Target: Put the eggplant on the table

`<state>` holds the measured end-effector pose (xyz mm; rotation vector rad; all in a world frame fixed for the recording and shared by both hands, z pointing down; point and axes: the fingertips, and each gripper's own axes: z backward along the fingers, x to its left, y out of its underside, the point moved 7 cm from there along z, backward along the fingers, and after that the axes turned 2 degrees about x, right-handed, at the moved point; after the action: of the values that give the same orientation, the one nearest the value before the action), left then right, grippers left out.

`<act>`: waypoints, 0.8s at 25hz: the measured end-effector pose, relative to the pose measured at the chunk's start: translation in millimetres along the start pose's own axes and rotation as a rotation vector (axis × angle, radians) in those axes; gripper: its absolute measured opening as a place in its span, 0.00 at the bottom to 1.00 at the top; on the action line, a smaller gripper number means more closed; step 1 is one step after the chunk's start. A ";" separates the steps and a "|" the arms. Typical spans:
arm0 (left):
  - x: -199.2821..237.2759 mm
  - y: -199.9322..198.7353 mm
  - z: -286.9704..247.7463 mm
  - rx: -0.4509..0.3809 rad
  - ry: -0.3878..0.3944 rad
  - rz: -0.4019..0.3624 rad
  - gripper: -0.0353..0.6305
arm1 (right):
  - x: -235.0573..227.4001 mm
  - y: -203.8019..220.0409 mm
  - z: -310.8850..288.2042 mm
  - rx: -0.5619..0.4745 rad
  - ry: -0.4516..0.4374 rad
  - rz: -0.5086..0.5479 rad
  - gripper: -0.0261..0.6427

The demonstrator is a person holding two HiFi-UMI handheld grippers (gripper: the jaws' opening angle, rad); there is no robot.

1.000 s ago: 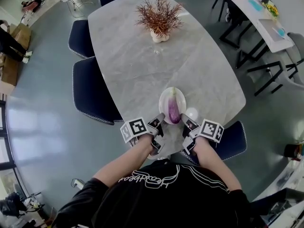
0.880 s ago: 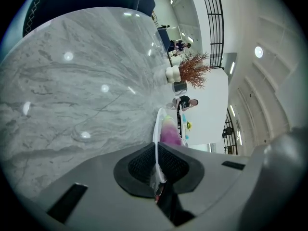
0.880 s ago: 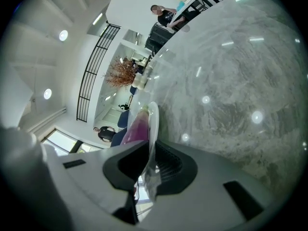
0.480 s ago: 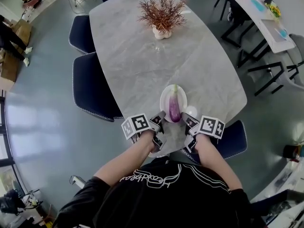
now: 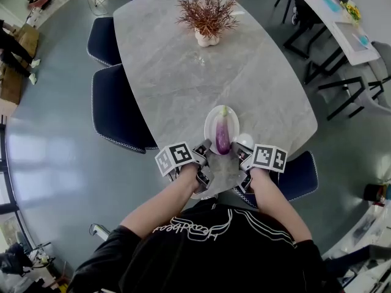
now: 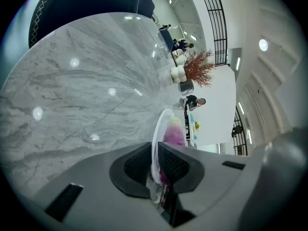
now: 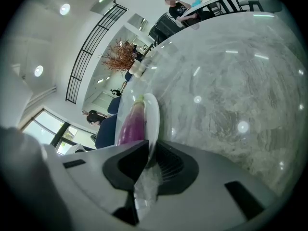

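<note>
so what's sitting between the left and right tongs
The purple eggplant on the round white plate, clear in the head view; the left tongs and right tongs each grip that plate's rim.

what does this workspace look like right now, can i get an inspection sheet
surface: grey marble-look table, mostly bare.
job's things: eggplant lies on a white plate at the table's near edge; whether the plate rests on the table cannot be told.
clutter: vase of dried reddish branches near the far end.
grippers: left gripper and right gripper are each shut on the plate's rim, on opposite sides.
cables: nothing seen.
surroundings: dark blue chairs beside the table; a second table at the upper right; grey floor.
</note>
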<state>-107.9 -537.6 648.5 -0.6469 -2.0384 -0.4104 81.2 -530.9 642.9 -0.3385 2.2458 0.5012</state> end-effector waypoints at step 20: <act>-15.8 15.7 50.8 -0.045 0.040 -0.444 0.17 | 29.0 4.1 51.8 -0.114 0.045 0.359 0.11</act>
<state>-126.4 -503.0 609.3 -0.2030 -2.1340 -0.7217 94.4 -505.9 590.6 -0.0001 2.3363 0.8180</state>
